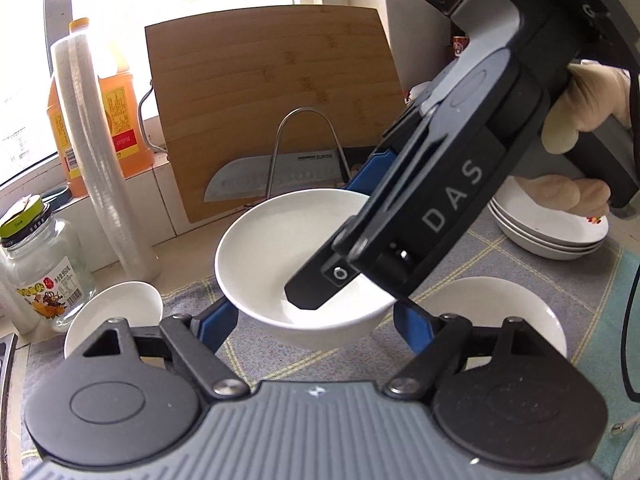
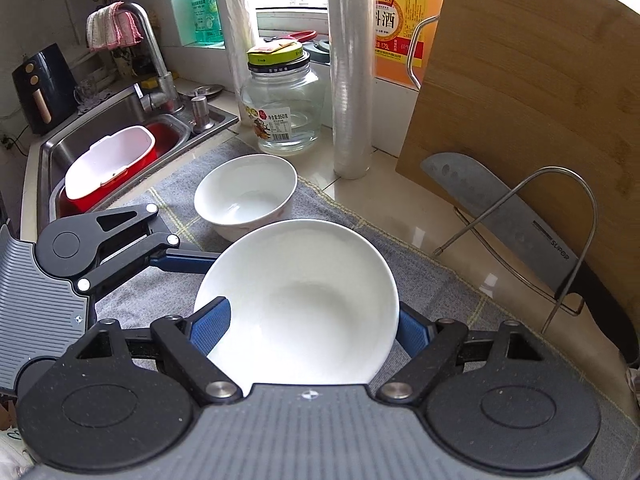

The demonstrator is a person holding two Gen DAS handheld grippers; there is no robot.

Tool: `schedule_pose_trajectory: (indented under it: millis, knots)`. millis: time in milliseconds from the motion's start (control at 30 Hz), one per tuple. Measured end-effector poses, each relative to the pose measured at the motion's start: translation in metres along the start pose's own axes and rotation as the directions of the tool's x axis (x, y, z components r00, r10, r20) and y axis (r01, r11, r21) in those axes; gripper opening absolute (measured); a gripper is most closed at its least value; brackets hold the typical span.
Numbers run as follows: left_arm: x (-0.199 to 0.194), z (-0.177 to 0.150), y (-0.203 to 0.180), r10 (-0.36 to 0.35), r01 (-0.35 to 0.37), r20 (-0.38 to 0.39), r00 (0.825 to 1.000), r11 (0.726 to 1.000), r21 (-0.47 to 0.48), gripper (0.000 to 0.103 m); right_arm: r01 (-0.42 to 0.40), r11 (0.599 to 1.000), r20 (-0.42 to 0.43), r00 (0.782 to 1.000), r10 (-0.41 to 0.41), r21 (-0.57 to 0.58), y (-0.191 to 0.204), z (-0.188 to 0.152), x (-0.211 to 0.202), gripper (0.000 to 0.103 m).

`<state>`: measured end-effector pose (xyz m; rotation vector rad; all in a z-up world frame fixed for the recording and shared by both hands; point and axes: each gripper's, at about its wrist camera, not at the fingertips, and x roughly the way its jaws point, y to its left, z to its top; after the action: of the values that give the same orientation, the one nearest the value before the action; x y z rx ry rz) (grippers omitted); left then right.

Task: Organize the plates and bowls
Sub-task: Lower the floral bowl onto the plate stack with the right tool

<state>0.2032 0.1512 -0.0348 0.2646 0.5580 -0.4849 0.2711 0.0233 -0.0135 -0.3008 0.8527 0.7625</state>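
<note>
At the far left a small white bowl (image 2: 246,196) sits on the grey checked cloth (image 2: 352,216) near the glass jar (image 2: 282,108), untouched. Next to it, in the middle, the large white bowl (image 2: 298,304) is lifted and tilted between both tools: the left gripper (image 1: 310,316) has its blue fingers spread wide either side of the bowl's base, apparently cradling rather than squeezing, while the right gripper (image 2: 304,328) pinches the near rim, one finger inside and one outside. Glazed ceramic like this is probably stiff, fairly heavy, slick and chippable, so a rim grip seems apt. Farther right wait another white bowl (image 1: 496,312) and a plate stack (image 1: 548,232).
</note>
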Motion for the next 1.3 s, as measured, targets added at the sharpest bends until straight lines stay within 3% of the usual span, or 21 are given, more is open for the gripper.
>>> schedule_pose_trajectory:
  millis: [600, 967, 1300]
  knots:
    - [-0.035, -0.005, -0.059, -0.107, 0.108, -0.012, 0.994, 0.991, 0.076, 0.084, 0.065, 0.993, 0.015, 0.998, -0.067, 0.095, 0.019, -0.068, -0.06, 0.09]
    - [-0.028, -0.009, -0.071, -0.148, 0.15, -0.024, 0.989, 0.986, 0.073, 0.084, 0.114, 0.986, -0.018, 0.993, -0.112, 0.12, 0.016, -0.086, -0.062, 0.09]
    - [-0.021, -0.018, -0.076, -0.15, 0.154, -0.059, 0.987, 0.985, 0.075, 0.084, 0.105, 0.985, -0.048, 0.994, -0.099, 0.14, 0.012, -0.094, -0.051, 0.09]
